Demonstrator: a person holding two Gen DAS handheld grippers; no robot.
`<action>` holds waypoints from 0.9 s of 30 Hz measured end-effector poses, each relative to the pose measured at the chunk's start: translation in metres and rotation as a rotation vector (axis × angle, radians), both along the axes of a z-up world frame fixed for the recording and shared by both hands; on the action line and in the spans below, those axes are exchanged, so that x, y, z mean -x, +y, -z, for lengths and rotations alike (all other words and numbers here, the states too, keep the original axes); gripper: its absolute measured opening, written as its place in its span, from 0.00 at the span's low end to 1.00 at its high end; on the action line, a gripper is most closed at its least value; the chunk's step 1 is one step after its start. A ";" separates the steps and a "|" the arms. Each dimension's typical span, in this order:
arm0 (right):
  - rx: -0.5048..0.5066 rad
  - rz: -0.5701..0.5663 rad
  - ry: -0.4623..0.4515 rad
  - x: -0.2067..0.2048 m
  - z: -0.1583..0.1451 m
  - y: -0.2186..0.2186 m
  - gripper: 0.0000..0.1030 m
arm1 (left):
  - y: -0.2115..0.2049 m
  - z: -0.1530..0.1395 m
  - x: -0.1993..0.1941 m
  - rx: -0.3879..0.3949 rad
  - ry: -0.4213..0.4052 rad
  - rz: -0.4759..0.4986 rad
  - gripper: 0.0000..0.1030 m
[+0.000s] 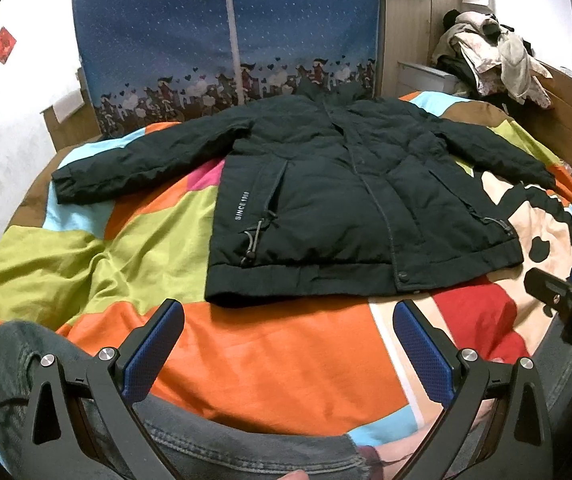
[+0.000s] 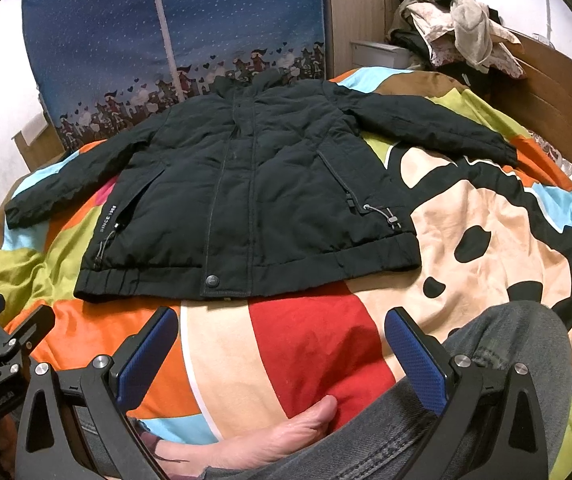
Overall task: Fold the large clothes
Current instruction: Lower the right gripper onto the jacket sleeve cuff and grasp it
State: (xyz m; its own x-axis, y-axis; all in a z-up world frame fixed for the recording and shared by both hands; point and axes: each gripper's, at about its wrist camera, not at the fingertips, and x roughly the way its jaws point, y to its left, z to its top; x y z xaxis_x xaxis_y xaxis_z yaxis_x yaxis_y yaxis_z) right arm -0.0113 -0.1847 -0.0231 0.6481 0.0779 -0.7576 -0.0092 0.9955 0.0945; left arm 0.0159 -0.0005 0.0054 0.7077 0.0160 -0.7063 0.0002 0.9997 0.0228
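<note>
We see a dark jacket spread flat, front up, in the middle of a patchwork bedspread of orange, green, red and blue blocks, its hem toward us and collar toward the far edge. Both sleeves lie stretched out to either side, the front is closed with a snap at the hem, and drawcords hang by both pockets. The left wrist view reads white lettering "SINCE 19.." down the jacket's left edge; in the right wrist view that text is small and hard to read, but a large cartoon panda print on the cover shows fully. Our left gripper and right gripper both hover released, jaws spread wide with nothing between the blue pads, near the hem but apart from it. Each view catches the other tool at its edge. Grey jeans cover our knees below the fingers, and a bare foot rests between them. Behind stand a blue starry fabric wardrobe and a heap of clothes by the wooden headboard.
</note>
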 end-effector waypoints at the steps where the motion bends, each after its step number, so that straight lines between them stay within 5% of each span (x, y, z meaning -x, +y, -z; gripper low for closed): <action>1: 0.010 -0.007 0.002 -0.002 -0.003 0.001 1.00 | -0.002 -0.002 -0.002 0.000 0.011 0.004 0.99; 8: 0.125 -0.040 -0.056 -0.024 -0.029 0.000 1.00 | -0.020 -0.008 -0.041 -0.029 0.115 0.096 0.99; 15: 0.254 -0.030 -0.130 -0.076 -0.054 -0.017 1.00 | -0.035 -0.013 -0.113 0.027 0.196 0.109 0.99; 27: 0.202 0.013 -0.119 -0.214 -0.028 -0.089 1.00 | -0.088 0.026 -0.283 -0.053 0.128 0.190 0.99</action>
State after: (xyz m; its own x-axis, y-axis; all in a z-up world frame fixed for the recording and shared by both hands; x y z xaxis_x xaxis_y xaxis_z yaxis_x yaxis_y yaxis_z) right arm 0.2031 -0.2735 0.0046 0.7339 -0.0761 -0.6750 0.0043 0.9942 -0.1073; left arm 0.2984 -0.0882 -0.0209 0.6060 -0.0696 -0.7924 0.1944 0.9789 0.0627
